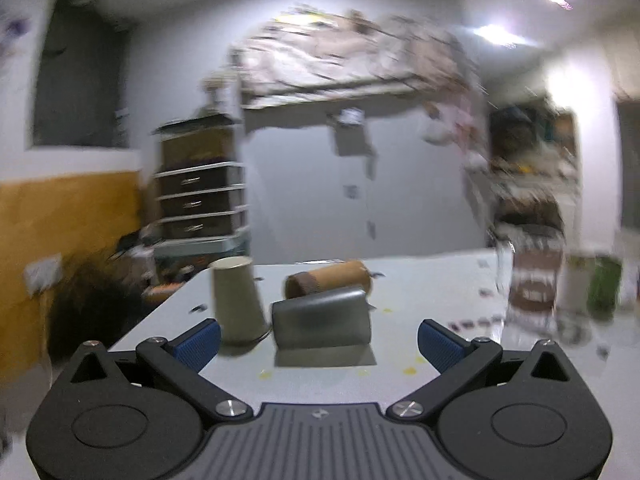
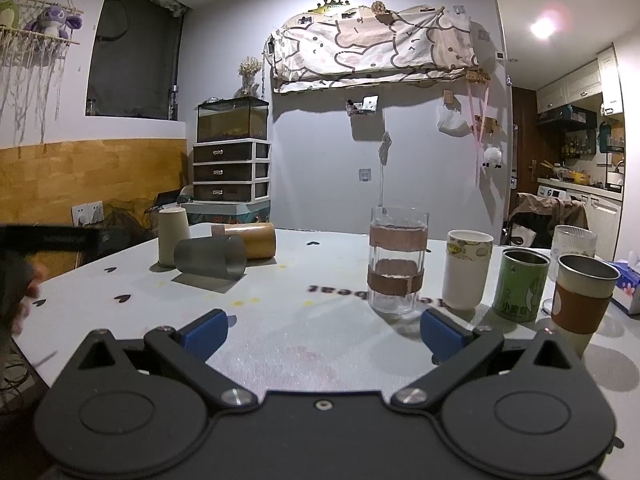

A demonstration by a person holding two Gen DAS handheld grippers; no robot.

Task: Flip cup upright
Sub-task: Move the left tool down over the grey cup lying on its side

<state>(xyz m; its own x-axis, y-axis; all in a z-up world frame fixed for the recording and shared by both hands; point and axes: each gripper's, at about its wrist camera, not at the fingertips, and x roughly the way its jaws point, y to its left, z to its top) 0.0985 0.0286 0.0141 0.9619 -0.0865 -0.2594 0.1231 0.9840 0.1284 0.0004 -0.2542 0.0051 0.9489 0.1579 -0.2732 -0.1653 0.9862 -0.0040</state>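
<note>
While three cups remain unrighted, the task looks unfinished. Table [image 2: 320, 280]: white, bears all items. Grey cup [image 1: 320, 318]: on its side, the landmark. Brown cup [image 1: 326, 282]: on its side, just behind it. Beige cup [image 1: 238, 300]: inverted, beside it. Left gripper [image 1: 319, 340]: level, facing the grey cup, jaws spread, empty. Right gripper [image 2: 324, 330]: well apart, jaws spread, empty.

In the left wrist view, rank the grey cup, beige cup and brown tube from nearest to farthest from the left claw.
1. Grey cup: on its side, dead ahead of the open left claw.
2. Beige cup: upside down, just left; its base is nearly level with the grey cup's, so a close call.
3. Brown tube: on its side, behind the grey cup.
</note>
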